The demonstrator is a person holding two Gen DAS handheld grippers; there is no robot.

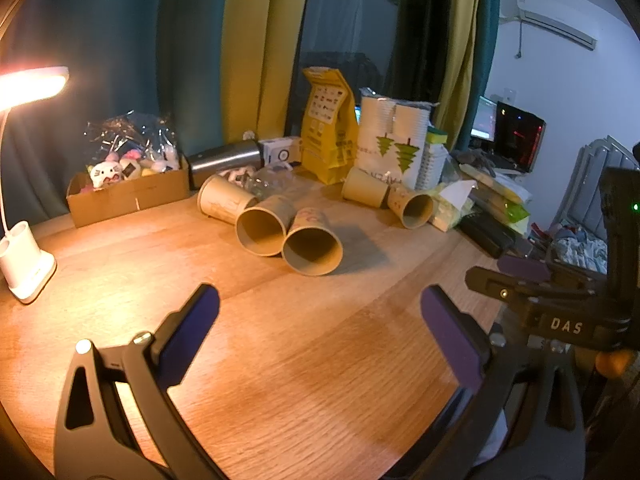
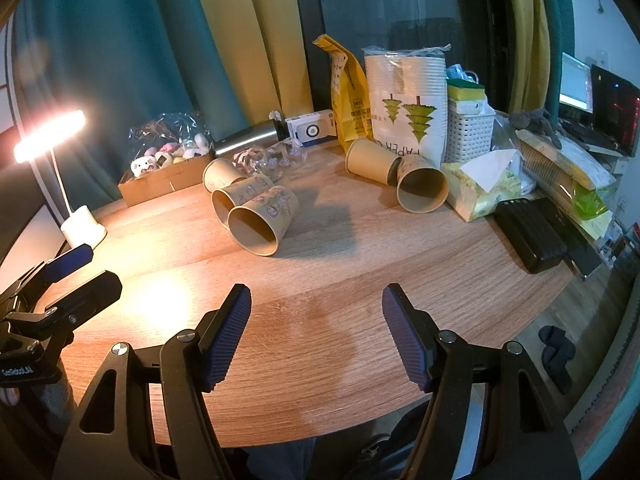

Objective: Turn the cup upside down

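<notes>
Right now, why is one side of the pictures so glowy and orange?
Left wrist view: the desk lamp glares white-orange at the left edge, washing out the table near it. Right wrist view: the same lamp flares, and the cups cast shadows rightward.

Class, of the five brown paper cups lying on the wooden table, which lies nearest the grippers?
The brown paper cup at the front of the left cluster, its open mouth facing the grippers; the other four lie further back.
</notes>
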